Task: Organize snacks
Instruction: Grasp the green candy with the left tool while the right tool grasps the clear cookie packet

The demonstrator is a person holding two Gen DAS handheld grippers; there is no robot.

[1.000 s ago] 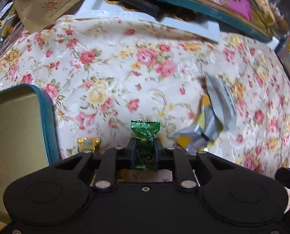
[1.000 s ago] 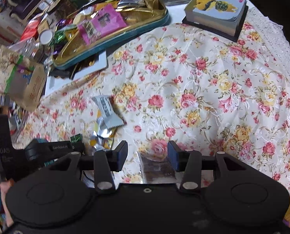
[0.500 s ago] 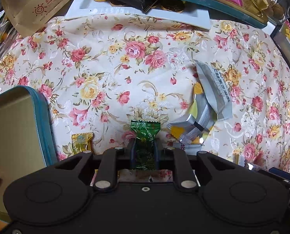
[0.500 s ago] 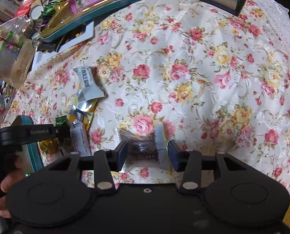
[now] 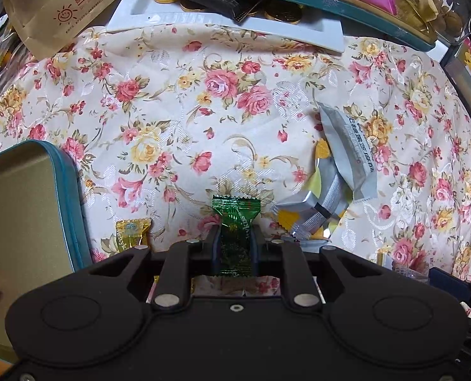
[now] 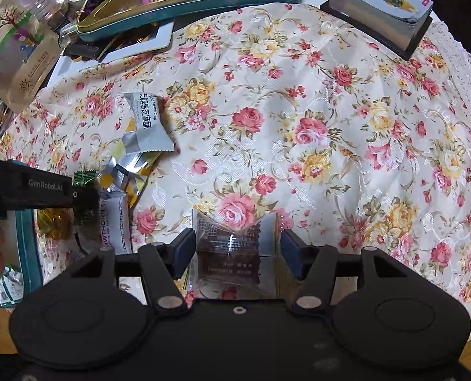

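Snack in a clear brown wrapper (image 6: 230, 255) lies flat between the spread right tongs (image 6: 237, 255), while the left tongs (image 5: 235, 250) pinch a green candy (image 5: 236, 238).

Floral tablecloth (image 6: 314, 101) over the table, a thick illustrated block of cards (image 6: 381, 9) resting at its far right corner.

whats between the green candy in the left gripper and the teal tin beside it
In the left wrist view, one gold-wrapped candy lies on the floral tablecloth between the green candy and the teal tin; the rest is bare cloth.
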